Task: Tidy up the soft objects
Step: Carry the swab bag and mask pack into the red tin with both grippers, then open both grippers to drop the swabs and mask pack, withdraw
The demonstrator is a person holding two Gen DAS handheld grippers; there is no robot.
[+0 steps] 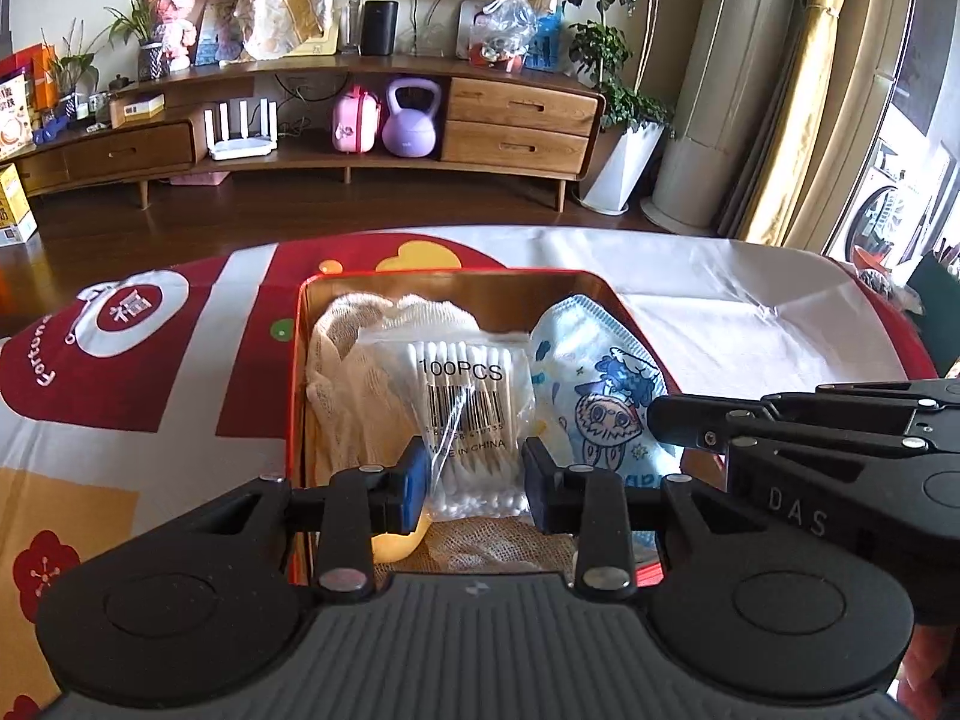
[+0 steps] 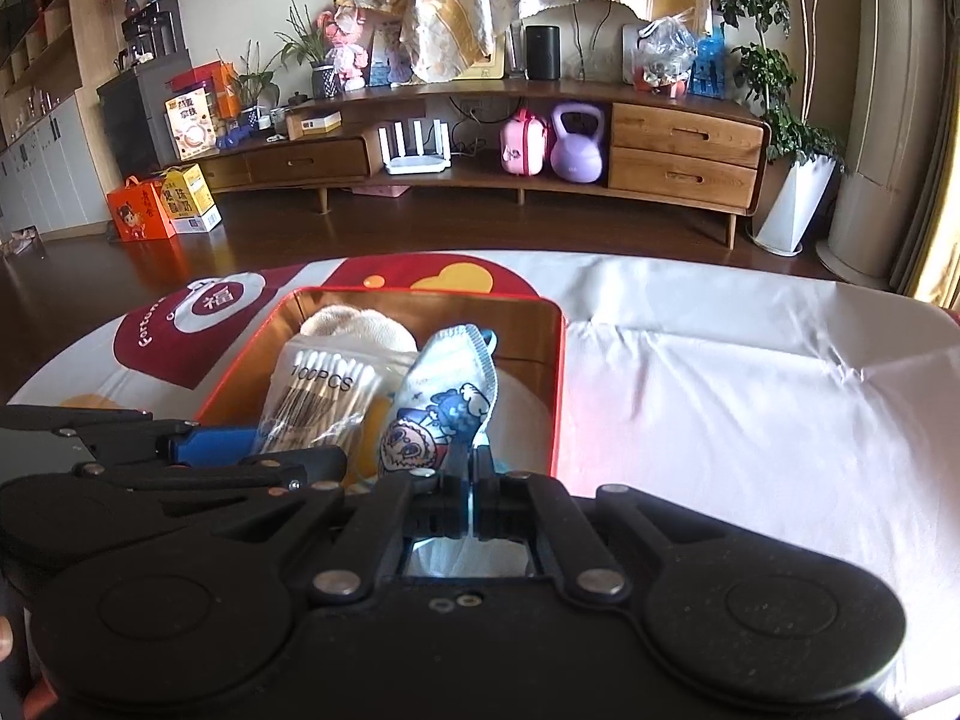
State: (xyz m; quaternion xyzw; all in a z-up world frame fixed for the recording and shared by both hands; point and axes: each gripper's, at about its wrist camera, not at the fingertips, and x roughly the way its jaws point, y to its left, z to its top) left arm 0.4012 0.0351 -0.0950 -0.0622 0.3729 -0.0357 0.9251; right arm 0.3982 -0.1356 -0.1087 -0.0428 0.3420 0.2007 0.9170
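Closest to me, my right tongs [image 2: 467, 468] are pinched together on the near edge of the child's face mask [image 2: 441, 405], whose printed cartoon side faces up. The mask runs lengthwise away from me, its far end with the blue ear loop tilted up over the floor of the red tin [image 2: 561, 372]. It sits in the right-hand part of the tin, so this hand is the nearer one to it, and I judge that letting it go here would leave it lying flat beside the other things.

My left tongs [image 1: 474, 483] stand apart, one blue pad on each side of the bag of cotton swabs [image 1: 462, 414], not clearly pressing it. The bag lies in the middle of the tin with its long axis also pointing away from me, straight ahead of that hand.

Under and beyond the bag is a cream knitted cloth [image 1: 354, 372], filling the left and far side of the tin. The tin rests on the worktop, which is covered with a red and white patterned cloth [image 1: 180, 396].
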